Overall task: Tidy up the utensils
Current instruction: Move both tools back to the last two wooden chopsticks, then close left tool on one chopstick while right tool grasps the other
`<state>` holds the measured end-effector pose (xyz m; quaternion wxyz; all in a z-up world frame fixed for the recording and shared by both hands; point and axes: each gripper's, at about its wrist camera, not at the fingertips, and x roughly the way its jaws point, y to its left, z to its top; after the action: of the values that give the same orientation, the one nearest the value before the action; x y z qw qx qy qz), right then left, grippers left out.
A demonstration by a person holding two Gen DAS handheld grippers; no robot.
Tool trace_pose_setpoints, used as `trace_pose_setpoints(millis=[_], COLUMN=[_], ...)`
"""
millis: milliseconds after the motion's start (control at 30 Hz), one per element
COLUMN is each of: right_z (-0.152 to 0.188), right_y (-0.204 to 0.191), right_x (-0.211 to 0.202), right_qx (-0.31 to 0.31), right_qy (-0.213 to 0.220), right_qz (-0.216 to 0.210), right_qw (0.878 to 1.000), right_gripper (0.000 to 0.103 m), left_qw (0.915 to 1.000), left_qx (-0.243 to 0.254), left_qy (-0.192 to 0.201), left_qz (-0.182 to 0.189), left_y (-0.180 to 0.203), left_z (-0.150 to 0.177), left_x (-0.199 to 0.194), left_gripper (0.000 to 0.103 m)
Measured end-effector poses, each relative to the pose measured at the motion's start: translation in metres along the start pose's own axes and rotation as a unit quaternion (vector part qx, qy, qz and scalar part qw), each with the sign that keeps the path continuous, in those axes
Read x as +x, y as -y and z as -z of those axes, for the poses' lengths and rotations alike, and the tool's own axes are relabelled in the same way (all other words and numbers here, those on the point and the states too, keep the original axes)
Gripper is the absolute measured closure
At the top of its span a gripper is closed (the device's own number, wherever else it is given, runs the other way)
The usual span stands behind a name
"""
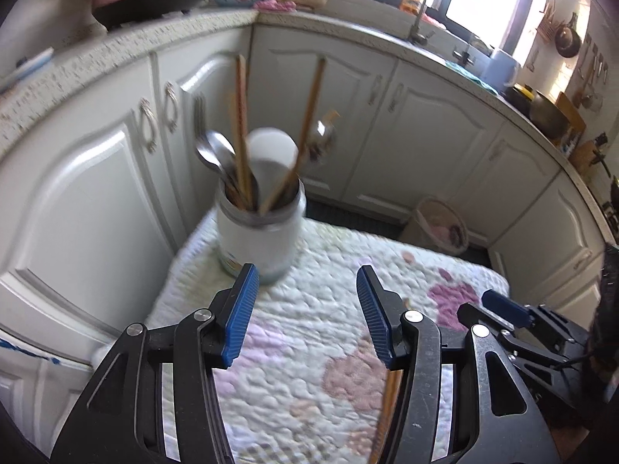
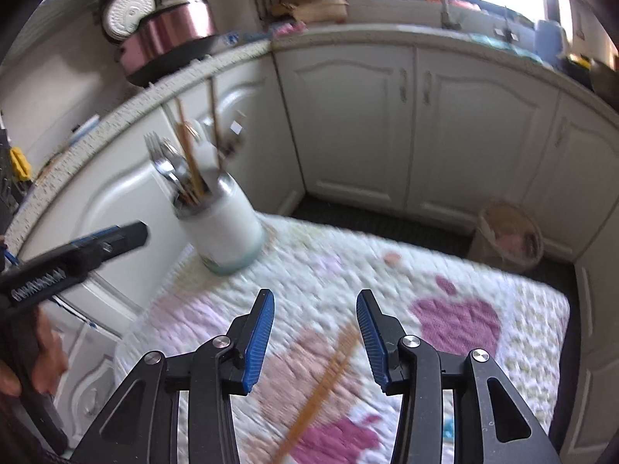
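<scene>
A white utensil jar [image 1: 257, 237] stands at the far left corner of a quilted table cover [image 1: 309, 309]. It holds wooden chopsticks [image 1: 241, 131], metal spoons [image 1: 214, 152], a fork and a white spoon. My left gripper [image 1: 305, 276] is open and empty, just in front of the jar. My right gripper [image 2: 315, 301] is open and empty over the cover, with the jar [image 2: 224, 232] ahead to its left. A loose wooden chopstick [image 2: 329, 379] lies on the cover below the right gripper; it also shows in the left wrist view [image 1: 389, 406].
White kitchen cabinets [image 1: 387, 116] and a speckled countertop [image 1: 116, 50] surround the table. A pink pot [image 2: 170, 34] sits on the counter. A small bin [image 2: 510, 236] stands on the dark floor beyond the table. The right gripper shows in the left wrist view [image 1: 503, 305].
</scene>
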<state>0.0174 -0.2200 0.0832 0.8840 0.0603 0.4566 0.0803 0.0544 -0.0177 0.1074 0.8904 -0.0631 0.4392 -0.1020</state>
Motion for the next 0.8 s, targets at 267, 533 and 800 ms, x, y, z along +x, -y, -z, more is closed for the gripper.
trace_pose_setpoints(millis=[267,533,800], right_z=[0.041,0.038,0.042], right_y=[0.030,0.026,0.027], right_x=[0.064,0.112,0.111], right_qx=[0.028,0.020,-0.023], right_qy=[-0.090,-0.109,-0.117], right_qz=[0.008,0.024,0.044], right_qw=[0.995,0.994,0.992], right_gripper=[0.066,0.077,0.087], left_qw=[0.9977,0.9962,0.9944], left_qx=[-0.002,-0.003,0.005], left_qy=[-0.066,-0.087,-0.105], left_qz=[0.015,0.001,0.010], left_y=[0.012,0.002,0.010], left_z=[0.030,0.037,0.040], left_x=[0.038,0.056,0.072], left_gripper=[0.048,0.048,0.048])
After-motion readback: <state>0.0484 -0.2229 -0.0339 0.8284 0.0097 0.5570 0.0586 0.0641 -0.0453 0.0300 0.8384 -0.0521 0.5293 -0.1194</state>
